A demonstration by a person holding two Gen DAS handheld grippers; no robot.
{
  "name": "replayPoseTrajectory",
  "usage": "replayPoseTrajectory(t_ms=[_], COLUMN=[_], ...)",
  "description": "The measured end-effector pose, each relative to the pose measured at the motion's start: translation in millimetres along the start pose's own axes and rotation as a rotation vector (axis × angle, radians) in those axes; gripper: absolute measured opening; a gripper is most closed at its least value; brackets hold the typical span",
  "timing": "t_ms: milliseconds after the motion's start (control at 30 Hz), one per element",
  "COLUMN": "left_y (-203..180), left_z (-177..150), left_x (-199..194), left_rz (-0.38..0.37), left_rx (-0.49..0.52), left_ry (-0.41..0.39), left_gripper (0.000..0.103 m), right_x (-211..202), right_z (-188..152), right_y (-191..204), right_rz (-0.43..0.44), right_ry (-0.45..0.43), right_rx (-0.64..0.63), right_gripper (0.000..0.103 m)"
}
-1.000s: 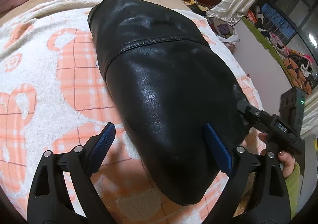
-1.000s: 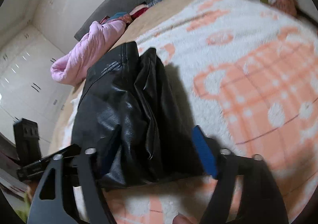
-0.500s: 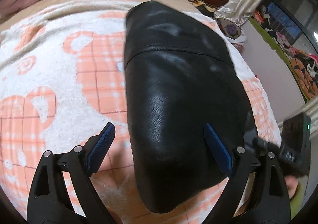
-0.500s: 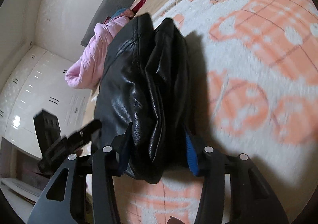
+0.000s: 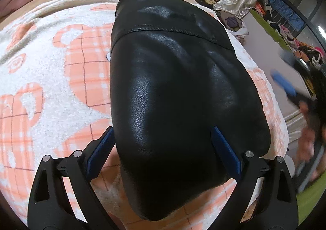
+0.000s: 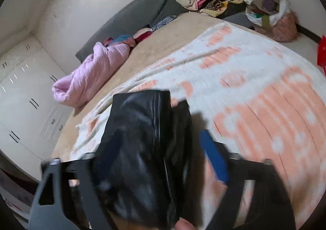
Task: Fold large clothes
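Black leather jacket (image 5: 179, 97) lies folded on the blanket (image 5: 51, 87), between the left gripper (image 5: 163, 148)'s spread jaws.

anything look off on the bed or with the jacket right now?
Nothing looks damaged or spilled. The black leather jacket lies as a folded bundle on the peach-and-white blanket, between the fingers of the open left claw. The right wrist view is motion-blurred; its right claw appears open around the bundle's layered edge.
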State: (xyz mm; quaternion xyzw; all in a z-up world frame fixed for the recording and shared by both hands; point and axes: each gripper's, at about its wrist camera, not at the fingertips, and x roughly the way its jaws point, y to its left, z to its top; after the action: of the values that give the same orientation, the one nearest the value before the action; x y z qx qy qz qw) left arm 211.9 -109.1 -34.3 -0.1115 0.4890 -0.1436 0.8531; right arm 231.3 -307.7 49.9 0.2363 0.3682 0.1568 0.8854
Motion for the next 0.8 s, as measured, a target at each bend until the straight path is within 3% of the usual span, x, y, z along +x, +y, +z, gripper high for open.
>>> replayPoseTrajectory(t_ms=[33, 167, 200, 233, 300, 433, 467, 533, 700, 800], left_y=[-1, 1, 2, 3, 5, 14, 15, 11, -2, -5], left_z=[0, -2, -2, -1, 1, 0, 0, -1, -6, -6], left_x=[0, -1, -2, -2, -2, -5, -6, -3, 7, 7], left_rz=[0.003, 0.002, 0.0, -0.004, -0.002, -0.036, -0.061, -0.084, -0.062, -0.048], left_rx=[0.003, 0.005, 0.003, -0.001, -0.006, -0.032, -0.037, -0.036, 0.016, 0.027], left_ry=[0.0, 0.005, 0.006, 0.008, 0.011, 0.009, 0.01, 0.026, 0.041, 0.036], left_gripper=[0.087, 0.087, 0.087, 0.087, 0.087, 0.095, 0.095, 0.095, 0.095, 0.095], right_x=[12, 72, 84, 94, 88, 42, 32, 32, 65, 80], right_z=[8, 25, 23, 19, 15, 28, 31, 33, 10, 0], right_y=[4, 20, 22, 27, 46, 46, 39, 26, -30, -33], right_rz=[-0.011, -0.117, -0.131, -0.123, -0.076, 0.162, 0.183, 0.124, -0.029, -0.08], right_ry=[0.011, 0.089, 0.115, 0.143, 0.129, 0.025, 0.011, 0.013, 0.09, 0.098], right_rx=[-0.014, -0.073, -0.085, -0.098, -0.185, -0.168, -0.157, -0.165, -0.072, -0.077], right_gripper=[0.053, 0.053, 0.044, 0.017, 0.01, 0.009, 0.009, 0.009, 0.011, 0.015])
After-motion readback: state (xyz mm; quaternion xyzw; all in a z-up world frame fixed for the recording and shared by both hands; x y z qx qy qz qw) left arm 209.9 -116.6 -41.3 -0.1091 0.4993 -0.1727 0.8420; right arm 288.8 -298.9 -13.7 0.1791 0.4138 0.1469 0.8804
